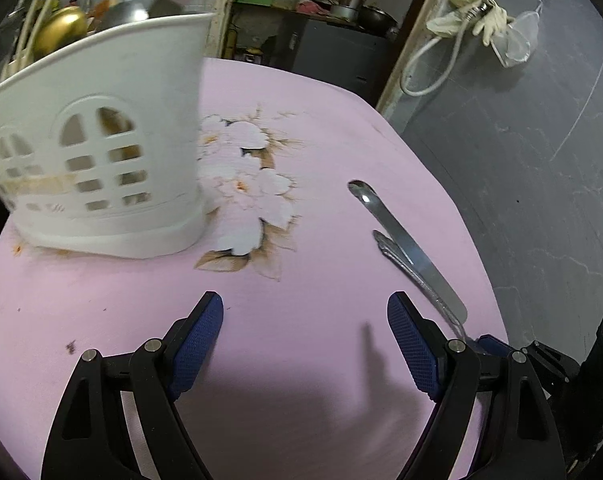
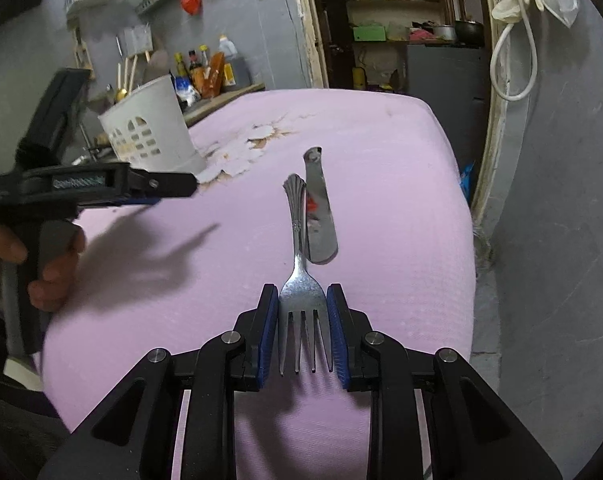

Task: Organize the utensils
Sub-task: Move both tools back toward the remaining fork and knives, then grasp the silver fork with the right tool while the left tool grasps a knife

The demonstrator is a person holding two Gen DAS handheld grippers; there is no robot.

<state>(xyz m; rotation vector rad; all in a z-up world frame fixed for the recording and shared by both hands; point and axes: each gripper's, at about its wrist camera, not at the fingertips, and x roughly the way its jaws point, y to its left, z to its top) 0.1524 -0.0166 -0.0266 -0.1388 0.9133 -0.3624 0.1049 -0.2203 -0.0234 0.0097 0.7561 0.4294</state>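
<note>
Beside the flat steel spatula (image 2: 319, 212) on the pink cloth (image 2: 401, 200), your right gripper (image 2: 303, 328) clamps the fork (image 2: 301, 276) by its tines. Left of that spatula, your left gripper (image 1: 305, 328) hangs spread and empty, near the white utensil basket (image 1: 101, 152).

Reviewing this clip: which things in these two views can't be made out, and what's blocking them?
- Left wrist view: contents of the white plastic utensil basket are hidden by its wall.
- Left wrist view: the steel fork's tines are hidden behind the left claw's right finger.
- Right wrist view: whether the right claw has lifted the fork is unclear.
- Shelf items behind: too small.
</note>
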